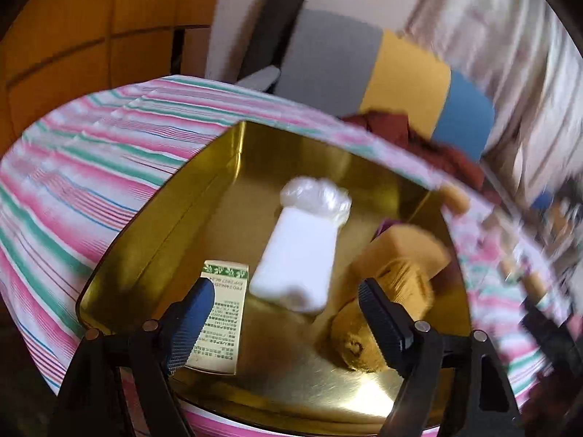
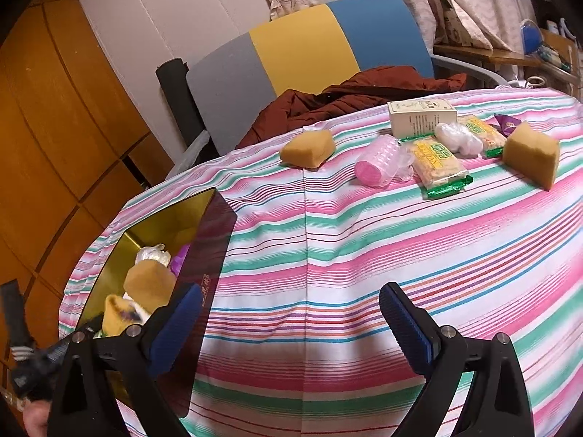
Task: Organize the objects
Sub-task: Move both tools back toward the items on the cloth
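- Striped cloth (image 1: 83, 167) in pink, green and white covers the table in the left wrist view, and a chair (image 1: 393, 83) with grey, yellow and blue panels stands behind it.
- A gold tin box (image 1: 153, 240) lies open on the cloth, below the left gripper (image 1: 284, 300), whose jaws stand wide apart and hold nothing.
- Inside the box I see a white packet (image 1: 297, 251) in the middle, a printed carton (image 1: 224, 313) flat at its left, and a yellow sponge (image 1: 400, 255) at its right, with a blurred yellow object (image 1: 353, 346) near the right finger.
- In the right wrist view the same cloth (image 2: 364, 255) fills the picture, and the right gripper (image 2: 291, 317) hangs over it, spread wide and empty.
- The tin box (image 2: 215, 240) is at the left edge of the table.
- Far on the table lie a sponge (image 2: 308, 147), a pink roll (image 2: 377, 160), two green snack packs (image 2: 439, 160), a white bundle (image 2: 459, 138), a small carton (image 2: 421, 116) and a second sponge (image 2: 532, 153).
- A dark red jacket (image 2: 349, 98) lies on the chair (image 2: 302, 47).
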A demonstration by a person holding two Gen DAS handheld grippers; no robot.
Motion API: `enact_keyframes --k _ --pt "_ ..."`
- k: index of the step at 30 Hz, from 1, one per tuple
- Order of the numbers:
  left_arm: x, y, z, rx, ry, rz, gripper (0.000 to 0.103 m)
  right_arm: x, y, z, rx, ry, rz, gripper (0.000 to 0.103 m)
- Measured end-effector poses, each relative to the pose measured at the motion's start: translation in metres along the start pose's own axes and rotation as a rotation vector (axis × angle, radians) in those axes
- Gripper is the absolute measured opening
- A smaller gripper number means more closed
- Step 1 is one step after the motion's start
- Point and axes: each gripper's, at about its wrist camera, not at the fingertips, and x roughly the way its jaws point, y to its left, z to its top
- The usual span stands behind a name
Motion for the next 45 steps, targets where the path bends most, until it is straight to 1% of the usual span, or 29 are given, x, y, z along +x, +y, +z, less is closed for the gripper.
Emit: enact_keyframes --k 2,4,7,10,12,15,24,27,29,33,35,36,37,38,41,45 --pt "-0.005 -0.004 -0.001 0.007 -0.015 0.015 0.083 0.001 -0.003 -0.001 0.005 0.006 -0.005 0.099" --pt "-0.007 -0.013 -0.005 0.027 -0.023 0.002 0.083 0.002 -0.006 -0.002 0.008 0.013 -0.012 0.099" --pt "-0.012 -0.028 -0.009 0.046 -0.035 -0.068 0.083 0.002 -0.011 -0.004 0.003 0.021 -0.025 0.099" --pt "-0.021 -0.05 -0.013 0.108 -0.078 -0.149 0.083 0.002 -0.018 -0.005 -0.001 0.027 -0.042 0.099" --pt "-0.028 -0.065 -0.018 0.15 -0.092 -0.202 0.083 0.002 -0.025 -0.006 0.002 0.03 -0.058 0.099" --pt "-0.035 -0.088 -0.027 0.206 -0.08 -0.284 0.083 0.003 -0.038 -0.005 0.007 0.035 -0.085 0.099" --pt "-0.04 -0.142 -0.064 0.321 0.001 -0.434 0.083 0.002 -0.074 0.002 0.017 0.029 -0.17 0.099" --pt "-0.038 -0.158 -0.076 0.358 0.04 -0.45 0.083 0.002 -0.083 0.008 0.003 0.019 -0.197 0.099" --pt "-0.036 -0.171 -0.084 0.395 0.065 -0.447 0.083 0.003 -0.09 0.017 -0.011 0.011 -0.212 0.099" --pt "-0.037 -0.187 -0.095 0.452 0.079 -0.452 0.083 0.012 -0.098 0.045 -0.082 -0.021 -0.259 0.099" --pt "-0.038 -0.192 -0.098 0.469 0.084 -0.449 0.083 0.02 -0.103 0.06 -0.116 -0.033 -0.294 0.096" --pt "-0.038 -0.193 -0.099 0.47 0.087 -0.447 0.083 0.025 -0.106 0.068 -0.128 -0.034 -0.307 0.09" --pt "-0.038 -0.194 -0.1 0.469 0.093 -0.447 0.083 0.032 -0.111 0.079 -0.135 -0.028 -0.321 0.084" --pt "-0.037 -0.195 -0.101 0.468 0.098 -0.447 0.083 0.037 -0.115 0.086 -0.132 -0.021 -0.327 0.084" --pt "-0.034 -0.197 -0.102 0.464 0.111 -0.437 0.083 0.056 -0.126 0.104 -0.108 0.01 -0.32 0.083" --pt "-0.03 -0.201 -0.102 0.47 0.124 -0.429 0.083 0.078 -0.127 0.107 -0.151 0.044 -0.347 0.083"
